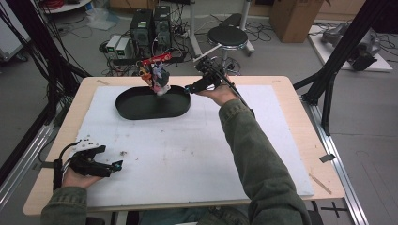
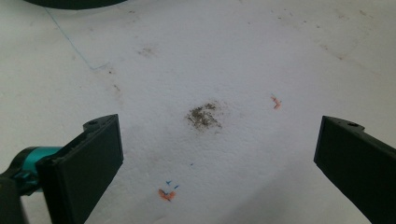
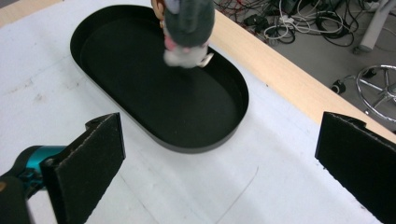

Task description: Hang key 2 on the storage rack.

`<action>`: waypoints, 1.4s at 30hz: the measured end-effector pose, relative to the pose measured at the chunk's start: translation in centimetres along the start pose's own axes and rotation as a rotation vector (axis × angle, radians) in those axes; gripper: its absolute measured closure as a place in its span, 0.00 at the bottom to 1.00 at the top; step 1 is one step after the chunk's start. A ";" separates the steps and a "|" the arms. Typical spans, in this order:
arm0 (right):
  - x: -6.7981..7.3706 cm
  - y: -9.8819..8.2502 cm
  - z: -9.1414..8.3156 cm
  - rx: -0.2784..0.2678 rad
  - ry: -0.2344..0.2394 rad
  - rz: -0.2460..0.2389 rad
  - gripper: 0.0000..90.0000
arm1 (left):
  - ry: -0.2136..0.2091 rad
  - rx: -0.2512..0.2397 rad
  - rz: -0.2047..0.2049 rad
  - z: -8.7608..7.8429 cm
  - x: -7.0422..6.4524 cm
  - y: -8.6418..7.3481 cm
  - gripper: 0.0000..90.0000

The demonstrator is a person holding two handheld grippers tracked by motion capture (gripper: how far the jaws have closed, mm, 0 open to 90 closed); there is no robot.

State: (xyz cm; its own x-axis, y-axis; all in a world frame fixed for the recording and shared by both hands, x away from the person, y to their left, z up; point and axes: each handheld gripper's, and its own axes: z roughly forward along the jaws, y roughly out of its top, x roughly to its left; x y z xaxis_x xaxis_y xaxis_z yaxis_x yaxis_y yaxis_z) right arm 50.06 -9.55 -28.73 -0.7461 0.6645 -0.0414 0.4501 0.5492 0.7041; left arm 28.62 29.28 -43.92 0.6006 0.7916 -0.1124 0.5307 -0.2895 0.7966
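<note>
Black oval tray [image 3: 233, 116], grey-and-pink plush toy [image 3: 187, 28], stained white foam board [image 2: 233, 56].

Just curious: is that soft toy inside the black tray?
In: the soft toy sits within the black tray rim, near the far edge.

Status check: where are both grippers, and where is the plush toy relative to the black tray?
Left gripper open, idle on white foam mat. Right gripper open beside black oval tray. Small grey plush toy blurred over the tray, free of the jaws. Nothing in the way.
</note>
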 end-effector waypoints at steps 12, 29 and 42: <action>-0.8 -2.3 -1.2 -0.021 -0.007 0.045 0.01 | 0.002 0.010 -0.006 0.0 0.0 0.0 0.02; -1.5 -6.4 -3.2 -0.019 -0.007 0.089 0.01 | 0.005 0.019 -0.008 -0.2 -0.1 -0.2 0.02; -2.4 -10.3 -4.8 -0.045 -0.017 0.133 0.01 | 0.004 0.034 -0.002 -0.1 -0.1 -0.4 0.02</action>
State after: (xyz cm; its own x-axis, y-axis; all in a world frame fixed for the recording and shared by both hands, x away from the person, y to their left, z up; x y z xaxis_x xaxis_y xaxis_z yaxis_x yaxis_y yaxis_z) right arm 44.84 -19.26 -32.46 -0.6727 0.7386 0.0430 0.5221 0.4328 0.7349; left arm 28.29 29.43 -44.17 0.5967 0.7947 -0.1116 0.5520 -0.3055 0.7759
